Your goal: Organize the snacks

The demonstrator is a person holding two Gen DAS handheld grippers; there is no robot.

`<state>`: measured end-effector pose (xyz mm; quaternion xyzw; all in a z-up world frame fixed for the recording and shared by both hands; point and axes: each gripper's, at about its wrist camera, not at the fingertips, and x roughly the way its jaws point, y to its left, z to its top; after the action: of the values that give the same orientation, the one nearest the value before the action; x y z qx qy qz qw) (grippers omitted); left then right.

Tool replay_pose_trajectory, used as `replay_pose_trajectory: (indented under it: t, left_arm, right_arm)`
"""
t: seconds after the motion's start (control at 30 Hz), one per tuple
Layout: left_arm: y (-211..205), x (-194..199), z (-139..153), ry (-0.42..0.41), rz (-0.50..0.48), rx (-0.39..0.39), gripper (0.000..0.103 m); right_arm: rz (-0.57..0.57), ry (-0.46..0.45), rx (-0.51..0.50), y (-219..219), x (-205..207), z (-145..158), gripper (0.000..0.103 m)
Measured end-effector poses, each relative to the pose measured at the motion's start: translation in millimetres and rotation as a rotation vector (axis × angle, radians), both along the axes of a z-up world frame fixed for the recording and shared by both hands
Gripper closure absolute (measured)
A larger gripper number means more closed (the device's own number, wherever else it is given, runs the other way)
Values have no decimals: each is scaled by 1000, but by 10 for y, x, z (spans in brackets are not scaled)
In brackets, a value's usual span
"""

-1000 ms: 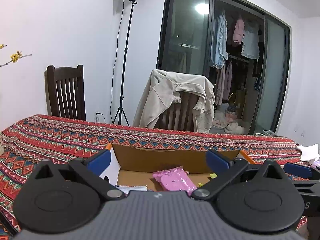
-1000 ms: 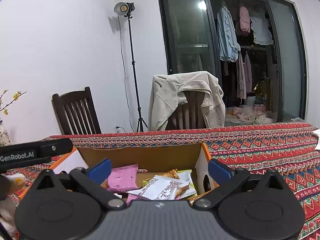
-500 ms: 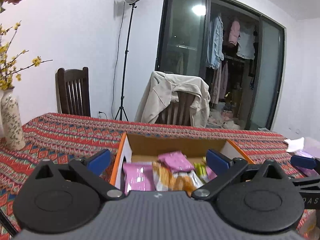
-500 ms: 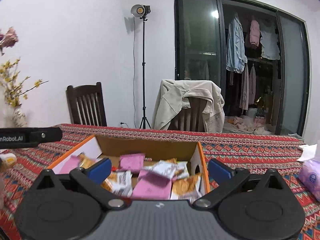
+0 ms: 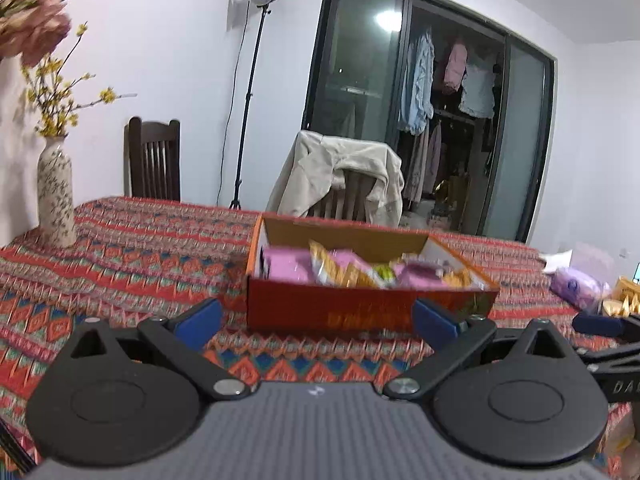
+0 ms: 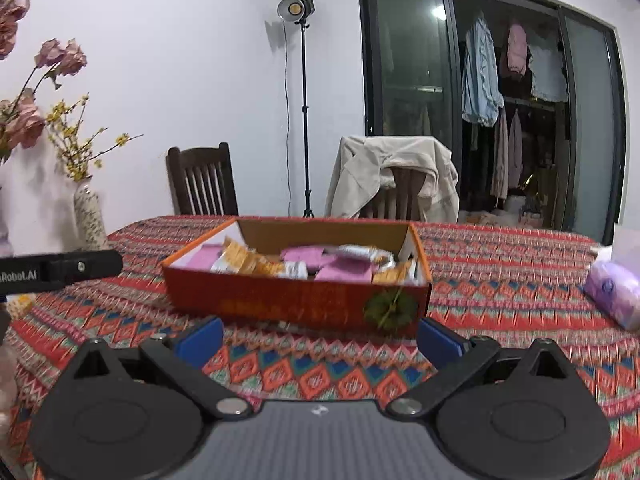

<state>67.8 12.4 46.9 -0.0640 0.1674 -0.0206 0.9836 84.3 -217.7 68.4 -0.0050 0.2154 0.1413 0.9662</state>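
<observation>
The snacks (image 6: pixel 304 262) lie piled in an open orange box (image 6: pixel 296 300) in the middle of the worktop (image 6: pixel 500 304), on its patterned cloth. Both grippers, left gripper (image 5: pixel 316 322) and right gripper (image 6: pixel 318 338), hang just in front of the box, blue fingers (image 6: pixel 200 340) spread wide, holding nothing. A purple pack (image 6: pixel 612 292) lies off to the right.

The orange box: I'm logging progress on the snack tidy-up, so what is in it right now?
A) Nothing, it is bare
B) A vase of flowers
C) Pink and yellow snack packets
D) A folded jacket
C: the right wrist view shows pink and yellow snack packets piled inside the orange box, while the vase stands apart on the tablecloth and the jacket hangs on a chair behind the table.
</observation>
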Motion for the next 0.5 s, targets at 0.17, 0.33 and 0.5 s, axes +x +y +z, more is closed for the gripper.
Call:
replay_pose_trajectory:
  t: [0.17, 0.33, 0.5]
  left_arm:
    - [52, -142, -163, 45, -2, -7, 0]
    - [47, -246, -239, 55, -8, -4, 0]
    - [27, -296, -293, 70, -15, -1, 0]
  right_arm:
    - [2, 34, -7, -2, -157, -119, 0]
    - [-6, 53, -5, -7, -235, -169, 0]
    - [-13, 60, -2, -24, -271, -182, 0]
